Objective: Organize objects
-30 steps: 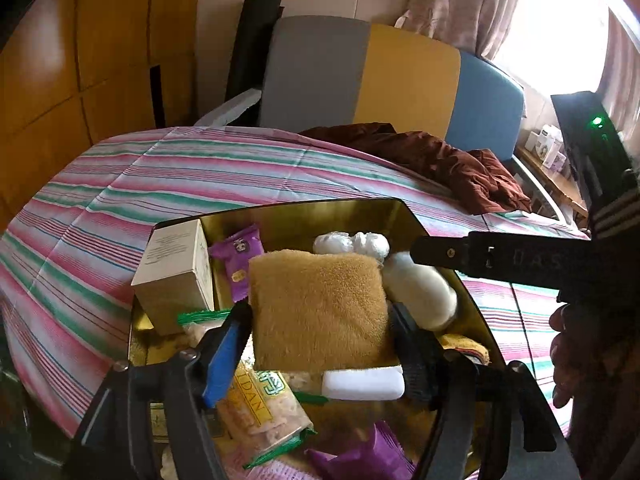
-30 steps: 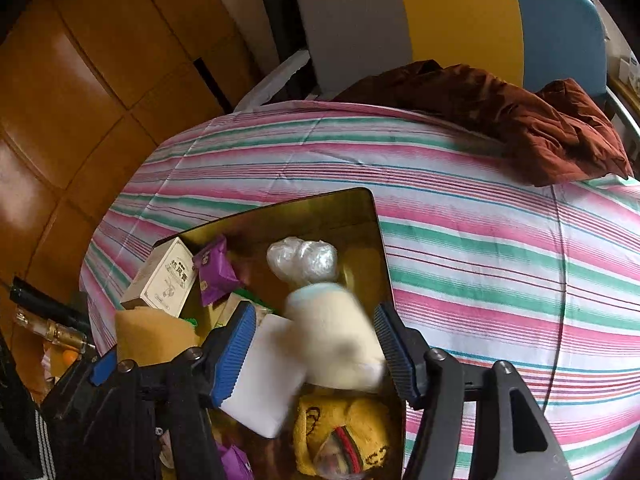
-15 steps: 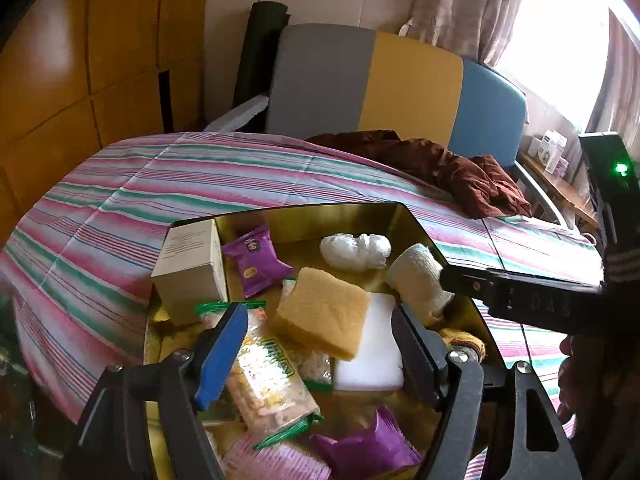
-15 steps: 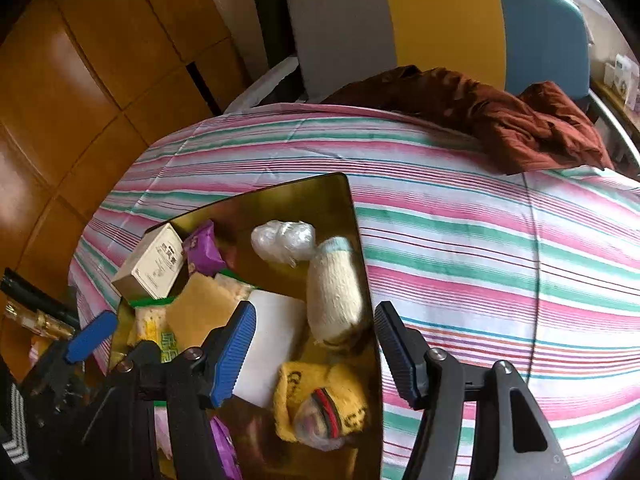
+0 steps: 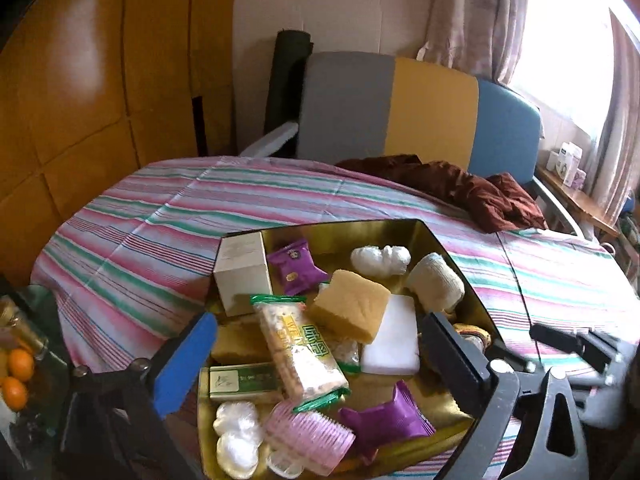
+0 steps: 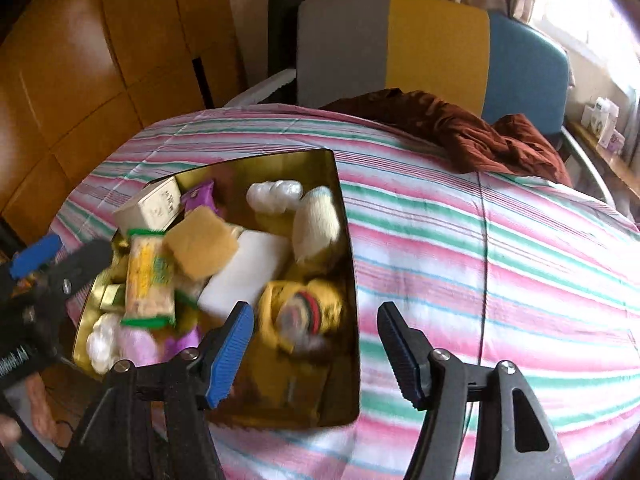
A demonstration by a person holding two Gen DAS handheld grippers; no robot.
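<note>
Striped bedspread, crammed gold tin.

striped bedspread, brown cloth, oranges

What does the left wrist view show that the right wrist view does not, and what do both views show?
Only the left wrist view shows the oranges at the lower left edge, the green flat box clearly, and the ridged shape of the pink roller.

Only the right wrist view shows the yellow knitted item with red and green bands, nearly whole, and the open right gripper from behind.

Both show the gold tin, tan sponge, white block, cream box, striped sheet and brown cloth.
</note>
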